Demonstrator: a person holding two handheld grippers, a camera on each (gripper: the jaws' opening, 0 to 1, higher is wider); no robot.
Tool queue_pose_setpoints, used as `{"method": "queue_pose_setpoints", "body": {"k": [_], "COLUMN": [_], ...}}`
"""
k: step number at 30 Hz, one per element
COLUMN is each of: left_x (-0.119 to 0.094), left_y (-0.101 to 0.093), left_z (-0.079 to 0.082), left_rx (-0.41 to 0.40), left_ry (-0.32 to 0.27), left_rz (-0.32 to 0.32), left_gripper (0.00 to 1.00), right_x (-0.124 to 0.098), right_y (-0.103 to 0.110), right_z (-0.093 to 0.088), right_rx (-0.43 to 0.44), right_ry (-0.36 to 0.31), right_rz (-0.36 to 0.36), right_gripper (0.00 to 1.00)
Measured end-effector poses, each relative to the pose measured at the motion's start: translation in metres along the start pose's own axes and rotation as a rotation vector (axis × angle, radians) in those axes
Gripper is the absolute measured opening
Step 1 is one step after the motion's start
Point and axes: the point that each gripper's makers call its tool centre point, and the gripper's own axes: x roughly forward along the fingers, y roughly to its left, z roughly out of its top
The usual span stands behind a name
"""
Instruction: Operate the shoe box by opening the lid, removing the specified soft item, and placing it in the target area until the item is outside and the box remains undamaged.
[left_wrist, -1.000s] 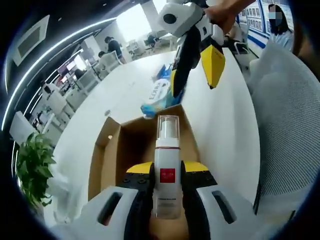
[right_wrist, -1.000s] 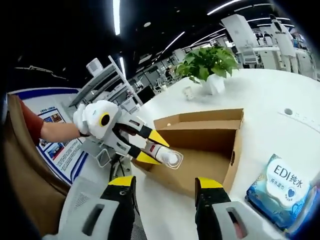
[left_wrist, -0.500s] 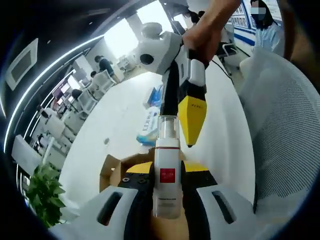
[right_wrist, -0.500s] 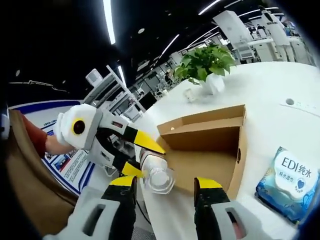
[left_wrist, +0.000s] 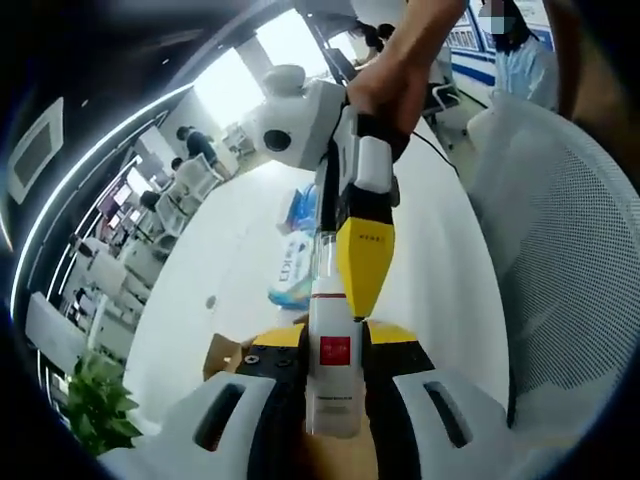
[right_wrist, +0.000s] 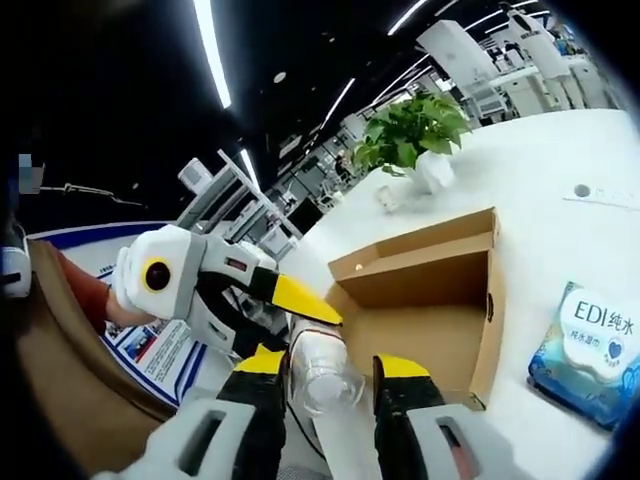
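Note:
A white pump bottle with a red label and a clear cap stands between the jaws of my left gripper, which is shut on its body. My right gripper comes down from above, held by a hand, one yellow jaw beside the cap. In the right gripper view the clear cap sits between the jaws of my right gripper, which flank it closely with a thin gap still showing. The left gripper reaches in from the left. The open cardboard shoe box lies on the white table behind.
A blue and white wipes pack lies on the table right of the box. A potted plant stands beyond the box. A white mesh chair is at the right. A corner of the box shows below the bottle.
My right gripper has come closer to the bottle, its jaws have narrowed, and the cap now sits between them. The left gripper still holds the bottle, raised above the box.

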Motion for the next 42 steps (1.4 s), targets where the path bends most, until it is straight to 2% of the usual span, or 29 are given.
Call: {"method": "queue_pose_setpoints", "body": {"k": [6,13,16,29,32,42], "left_x": [0.002,0.002,0.004,0.007,0.007,0.002], "left_y": [-0.003,-0.005,-0.008,-0.017,-0.020,-0.015], "left_z": [0.002,0.005,0.004,-0.001,-0.003,-0.009], "left_rx": [0.012,0.042,0.073,0.059,0.064,0.030], "left_ry": [0.002,0.008,0.020,0.030,0.039,0.041], "left_rz": [-0.006,0.001,0.005,0.001,-0.007,0.012], "left_gripper": [0.20,0.20,0.20,0.21,0.26,0.32], "right_x": [0.000,-0.001,-0.001,-0.003,-0.006,-0.014], "right_y": [0.013,0.020,0.020,0.019,0.017,0.012], "right_z": [-0.002,-0.002,-0.004,-0.008,-0.006,-0.006], "right_rx": [0.027,0.113,0.141,0.191,0.218,0.247], "right_ry": [-0.026,-0.070,-0.074,-0.100,-0.123,-0.156], "right_rz": [0.019,0.041,0.037,0.016,0.017,0.008], "right_gripper": [0.23,0.19,0.18,0.18,0.18,0.18]}}
